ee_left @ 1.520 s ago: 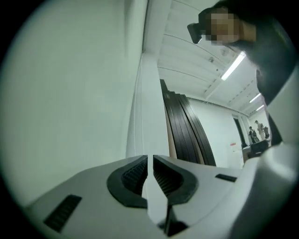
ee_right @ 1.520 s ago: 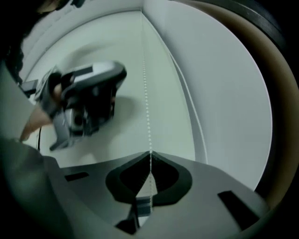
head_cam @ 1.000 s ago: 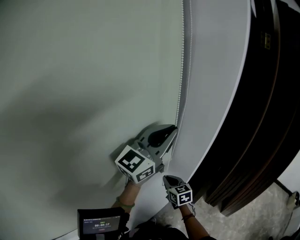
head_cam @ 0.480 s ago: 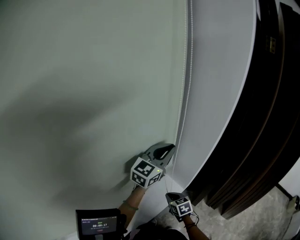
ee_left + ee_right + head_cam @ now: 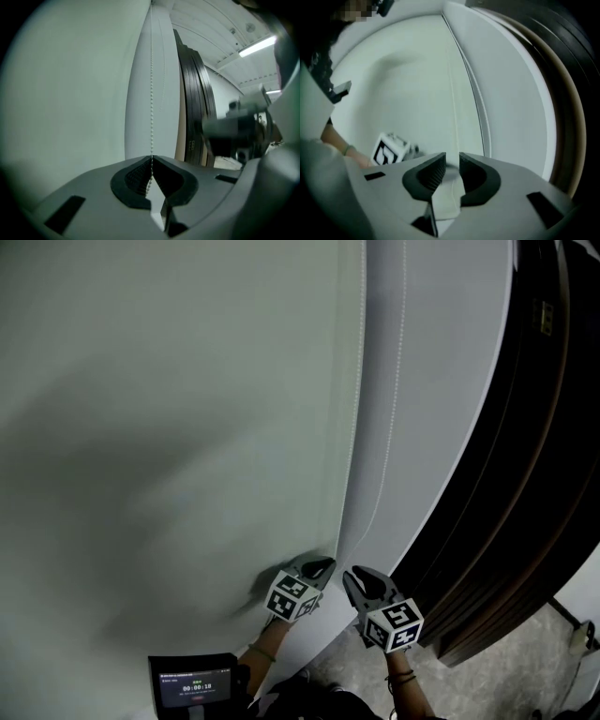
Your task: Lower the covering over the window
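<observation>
A pale roller blind (image 5: 169, 427) covers the window at left. A white bead chain (image 5: 401, 352) hangs along its right edge. In the left gripper view the bead chain (image 5: 151, 93) runs straight down into my left gripper (image 5: 151, 160), which is shut on it. In the head view my left gripper (image 5: 325, 565) sits low at the blind's edge. My right gripper (image 5: 349, 576) is close beside it on the right. In its own view the right gripper (image 5: 452, 160) stands open with a narrow gap, and the thin chain (image 5: 450, 93) leads toward that gap.
A white frame strip (image 5: 441, 381) borders the blind on the right. Dark slatted panels (image 5: 534, 474) stand further right, above a speckled floor (image 5: 553, 652). A small screen device (image 5: 195, 685) sits at the bottom left. The left gripper's marker cube (image 5: 389, 150) shows in the right gripper view.
My left gripper has gone down along the blind's edge with the chain in it. The right gripper has risen and come up beside the left one.
</observation>
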Motion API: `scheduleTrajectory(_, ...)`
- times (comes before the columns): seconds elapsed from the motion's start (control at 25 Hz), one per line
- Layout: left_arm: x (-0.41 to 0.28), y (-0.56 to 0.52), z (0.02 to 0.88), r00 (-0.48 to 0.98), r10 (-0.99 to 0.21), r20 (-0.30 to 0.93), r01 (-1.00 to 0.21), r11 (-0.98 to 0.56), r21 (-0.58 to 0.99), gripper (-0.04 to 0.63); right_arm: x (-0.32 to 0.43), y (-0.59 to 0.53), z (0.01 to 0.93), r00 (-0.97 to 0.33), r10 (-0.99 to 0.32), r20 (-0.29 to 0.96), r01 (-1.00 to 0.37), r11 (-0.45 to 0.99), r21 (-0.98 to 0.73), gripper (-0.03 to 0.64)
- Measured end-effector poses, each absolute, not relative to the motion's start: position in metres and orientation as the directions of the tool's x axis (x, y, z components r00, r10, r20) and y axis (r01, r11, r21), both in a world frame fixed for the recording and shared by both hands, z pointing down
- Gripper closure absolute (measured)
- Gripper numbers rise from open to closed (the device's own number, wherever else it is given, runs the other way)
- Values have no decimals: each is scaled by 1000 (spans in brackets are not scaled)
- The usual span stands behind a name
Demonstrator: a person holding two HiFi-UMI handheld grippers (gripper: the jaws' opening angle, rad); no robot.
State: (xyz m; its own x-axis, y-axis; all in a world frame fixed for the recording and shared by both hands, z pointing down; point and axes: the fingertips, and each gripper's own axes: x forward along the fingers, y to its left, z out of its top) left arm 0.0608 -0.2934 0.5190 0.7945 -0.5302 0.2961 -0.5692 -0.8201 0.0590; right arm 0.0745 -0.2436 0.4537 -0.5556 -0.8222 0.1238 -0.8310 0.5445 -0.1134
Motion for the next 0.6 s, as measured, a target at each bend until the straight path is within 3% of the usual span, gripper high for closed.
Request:
scheduleTrajectory(0.16, 64, -278, 556, 775, -488, 402, -559, -826, 75, 584, 69, -269, 331, -585, -807, -82, -809, 588, -10, 520)
scheduleTrajectory(0.44, 55, -248, 612, 756, -431, 492, -554, -822, 130, 584, 35, -290, 238, -643, -744, -179, -766, 627, 144, 516)
scheduleTrajectory(0.52, 53, -249, 612, 756, -437, 487, -558, -819, 131, 584, 35, -291, 229, -630, -748, -209, -776, 616, 135, 591)
scheduleTrajectory(0.6, 49, -250, 615, 752, -432, 498, -557, -821, 128, 584, 37, -292, 232, -617, -750, -238, -782, 619, 75, 594)
